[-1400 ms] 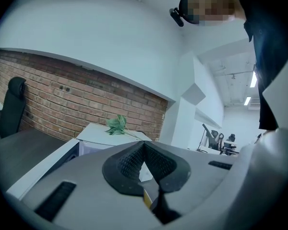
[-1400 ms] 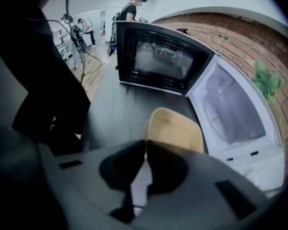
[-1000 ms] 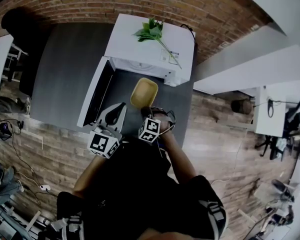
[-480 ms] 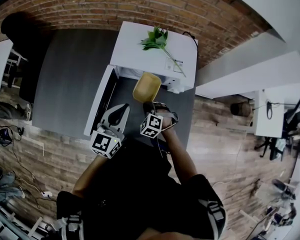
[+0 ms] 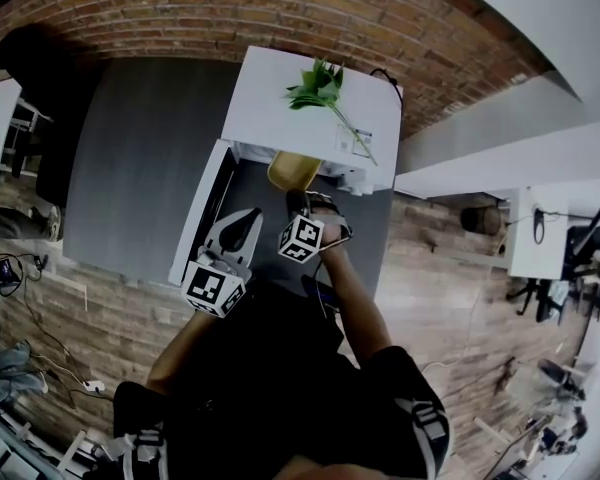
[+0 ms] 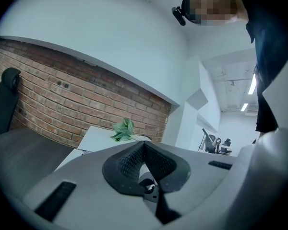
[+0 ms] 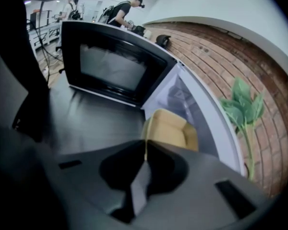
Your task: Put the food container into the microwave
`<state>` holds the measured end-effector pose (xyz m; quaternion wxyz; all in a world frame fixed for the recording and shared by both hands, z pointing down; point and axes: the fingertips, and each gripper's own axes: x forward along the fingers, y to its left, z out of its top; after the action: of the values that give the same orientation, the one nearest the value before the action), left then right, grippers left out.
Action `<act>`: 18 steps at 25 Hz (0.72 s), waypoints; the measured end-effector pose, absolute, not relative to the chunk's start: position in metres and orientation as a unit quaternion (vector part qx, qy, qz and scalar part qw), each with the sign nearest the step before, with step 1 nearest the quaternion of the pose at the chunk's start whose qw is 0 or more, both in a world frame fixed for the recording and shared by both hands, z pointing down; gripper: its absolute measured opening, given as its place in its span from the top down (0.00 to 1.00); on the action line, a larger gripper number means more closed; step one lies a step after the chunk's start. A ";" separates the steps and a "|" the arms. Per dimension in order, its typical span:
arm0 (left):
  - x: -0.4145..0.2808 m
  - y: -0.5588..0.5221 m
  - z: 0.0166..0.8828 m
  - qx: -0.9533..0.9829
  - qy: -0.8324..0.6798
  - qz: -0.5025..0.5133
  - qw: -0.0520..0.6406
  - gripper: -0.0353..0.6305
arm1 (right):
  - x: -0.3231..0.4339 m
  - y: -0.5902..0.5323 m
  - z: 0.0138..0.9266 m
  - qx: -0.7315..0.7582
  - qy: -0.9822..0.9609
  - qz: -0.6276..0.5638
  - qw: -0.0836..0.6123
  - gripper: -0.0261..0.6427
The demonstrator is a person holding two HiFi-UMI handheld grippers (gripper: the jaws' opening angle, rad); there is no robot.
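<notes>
The tan food container (image 5: 293, 171) (image 7: 170, 128) is halfway into the mouth of the white microwave (image 5: 310, 98), its far end hidden under the top. My right gripper (image 5: 298, 204) (image 7: 145, 150) is shut on the container's near rim and holds it level at the cavity (image 7: 183, 98). The microwave door (image 5: 194, 215) (image 7: 114, 63) stands swung open to the left. My left gripper (image 5: 242, 230) (image 6: 143, 145) hangs beside the door, jaws together with nothing between them.
A green leafy sprig (image 5: 318, 86) (image 7: 241, 104) (image 6: 124, 129) lies on the microwave's top. The microwave sits on a dark grey counter (image 5: 145, 138) against a brick wall (image 5: 280, 8). A person (image 7: 121, 11) stands far off in the room.
My right gripper has carried the container forward, from in front of the microwave into its opening. The left gripper has stayed beside the open door.
</notes>
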<state>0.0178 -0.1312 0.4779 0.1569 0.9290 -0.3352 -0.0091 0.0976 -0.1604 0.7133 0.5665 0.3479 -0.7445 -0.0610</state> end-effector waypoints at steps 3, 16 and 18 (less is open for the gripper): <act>0.020 -0.138 0.483 0.928 -0.336 -0.008 0.163 0.89 | 0.101 -0.179 0.715 0.356 -0.742 -0.059 0.564 0.90; 0.025 -0.161 0.501 0.924 -0.338 0.003 0.180 0.89 | 0.122 -0.241 0.741 0.387 -0.725 -0.059 0.567 0.90; 0.026 -0.163 0.504 0.923 -0.337 0.006 0.184 0.89 | 0.124 -0.246 0.746 0.387 -0.722 -0.061 0.570 0.90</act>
<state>0.0263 -0.1627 0.5041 0.1839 0.9233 -0.3371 0.0056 0.1239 -0.2457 0.7457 0.5698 0.3874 -0.7222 -0.0607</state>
